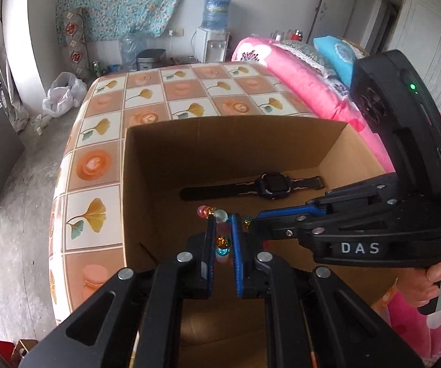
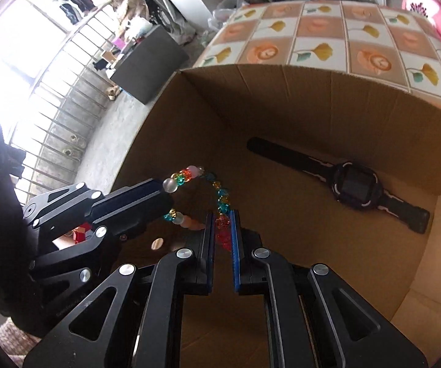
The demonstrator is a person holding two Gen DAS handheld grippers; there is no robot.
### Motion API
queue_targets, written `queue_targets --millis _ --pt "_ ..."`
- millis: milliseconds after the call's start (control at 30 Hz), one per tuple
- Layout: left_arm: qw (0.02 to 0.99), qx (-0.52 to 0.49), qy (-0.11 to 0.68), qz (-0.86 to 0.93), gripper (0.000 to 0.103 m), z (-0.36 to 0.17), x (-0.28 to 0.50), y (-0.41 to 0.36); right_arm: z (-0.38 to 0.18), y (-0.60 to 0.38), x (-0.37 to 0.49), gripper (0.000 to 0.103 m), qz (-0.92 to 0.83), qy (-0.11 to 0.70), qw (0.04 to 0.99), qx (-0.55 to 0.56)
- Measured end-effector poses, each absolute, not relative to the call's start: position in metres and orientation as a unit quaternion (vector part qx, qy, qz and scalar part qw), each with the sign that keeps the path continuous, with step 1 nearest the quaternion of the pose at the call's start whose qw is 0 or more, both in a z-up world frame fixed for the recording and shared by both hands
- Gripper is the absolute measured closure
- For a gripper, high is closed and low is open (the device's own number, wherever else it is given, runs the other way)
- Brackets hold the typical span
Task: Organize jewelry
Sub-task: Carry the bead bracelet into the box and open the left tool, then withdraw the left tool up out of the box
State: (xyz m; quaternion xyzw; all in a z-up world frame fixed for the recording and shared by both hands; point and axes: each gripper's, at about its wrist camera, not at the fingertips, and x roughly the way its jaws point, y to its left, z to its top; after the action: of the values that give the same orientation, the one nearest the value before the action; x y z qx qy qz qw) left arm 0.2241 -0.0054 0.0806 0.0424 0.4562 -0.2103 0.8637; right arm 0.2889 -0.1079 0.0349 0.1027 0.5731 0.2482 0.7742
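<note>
A colourful bead bracelet (image 2: 217, 196) hangs between both grippers inside an open cardboard box (image 2: 327, 98). My right gripper (image 2: 222, 214) is shut on its red beads. My left gripper (image 1: 222, 216) is shut on another stretch of the bracelet (image 1: 222, 242). In the right wrist view the left gripper (image 2: 171, 196) comes in from the left with beads above and below its fingers. In the left wrist view the right gripper (image 1: 255, 219) comes in from the right. A black wristwatch (image 1: 269, 184) lies flat on the box floor beyond the bracelet; it also shows in the right wrist view (image 2: 355, 188).
The box (image 1: 232, 141) stands on a table with a floral checked cloth (image 1: 171, 92). A pink quilt (image 1: 306, 82) lies to the right. A dark cabinet (image 2: 149, 61) stands on the floor to the left, near a barred window (image 2: 51, 86).
</note>
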Motion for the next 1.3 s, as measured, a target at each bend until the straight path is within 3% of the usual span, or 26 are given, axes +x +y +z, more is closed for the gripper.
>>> queue_targets --millis 133,367,533,700,800,1033,1300 --pt "0.860 0.032 0.469 -0.196 0.087 0.071 0.232 -0.001 0.021 -0.104 0.305 0.092 0.241 0.592 0.760 0.114" --pt "0.884 0.018 0.426 -0.193 0.086 0.095 0.211 0.012 0.039 -0.118 0.289 0.090 0.241 0.548 0.791 0.127" --pt "0.909 -0.009 0.377 -0.176 0.072 0.121 0.184 0.036 0.077 -0.154 0.239 0.085 0.253 0.469 0.833 0.149" --pt "0.920 -0.046 0.359 -0.151 0.043 0.120 0.157 0.066 0.106 -0.211 0.174 0.052 0.187 0.391 0.888 0.153" --pt "0.907 -0.087 0.389 -0.136 0.037 0.097 0.153 0.081 0.105 -0.248 0.144 0.048 0.117 0.371 0.904 0.176" --pt "0.860 -0.195 0.454 -0.130 0.036 0.046 0.152 0.092 0.047 -0.287 0.141 0.046 0.076 0.428 0.852 0.292" --pt "0.849 -0.220 0.460 -0.140 0.035 0.043 0.145 0.073 0.037 -0.262 0.144 0.042 0.098 0.453 0.846 0.265"
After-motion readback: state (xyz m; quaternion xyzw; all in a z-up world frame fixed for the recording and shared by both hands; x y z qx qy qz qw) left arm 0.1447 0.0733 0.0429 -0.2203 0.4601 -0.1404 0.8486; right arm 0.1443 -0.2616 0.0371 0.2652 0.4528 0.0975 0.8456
